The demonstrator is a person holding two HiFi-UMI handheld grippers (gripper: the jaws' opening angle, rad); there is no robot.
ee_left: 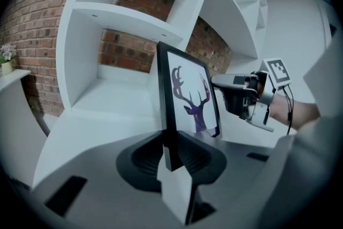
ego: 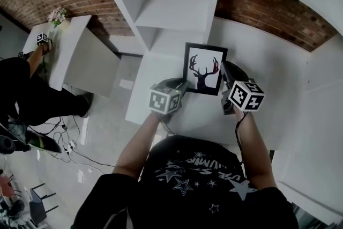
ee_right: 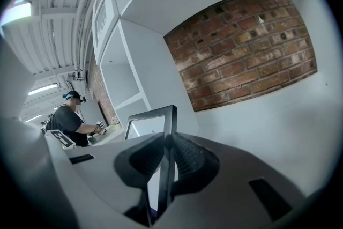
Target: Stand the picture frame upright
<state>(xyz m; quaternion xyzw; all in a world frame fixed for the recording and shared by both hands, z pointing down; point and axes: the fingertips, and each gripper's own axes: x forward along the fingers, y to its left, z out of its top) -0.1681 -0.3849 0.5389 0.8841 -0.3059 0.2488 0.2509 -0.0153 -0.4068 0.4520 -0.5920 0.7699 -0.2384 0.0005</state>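
1. Picture frame (ego: pixel 204 69), with its deer print, sits between the two grippers over the white counter (ego: pixel 268 56), just in front of the shelf unit (ego: pixel 161 8). It's portrait format and the long axis reads near vertical in the left gripper view (ee_left: pixel 187 96).
2. I can't tell whether the bottom edge touches the counter. No view shows the contact line.
3. Left gripper (ego: pixel 181 86) is clamped on the frame's left long edge. In its own view the black edge sits pinched between the pads (ee_left: pixel 170 150).
4. Right gripper (ego: pixel 224 73) is clamped on the opposite long edge, with the frame's thin side running up between its jaws (ee_right: pixel 167 153).
5. Key relation: the frame is dead ahead of both grippers and held by its two long sides, so neither hand is nearer. Print faces the person.
6. My read is that the next move is lowering it square onto the counter and checking it stands alone before either grip lets go.
7. Risk: releasing one side first could let it pivot or fall flat.
8. Periphery: brick wall (ego: pixel 268 8) behind, another person (ego: pixel 21 88) working at far left.
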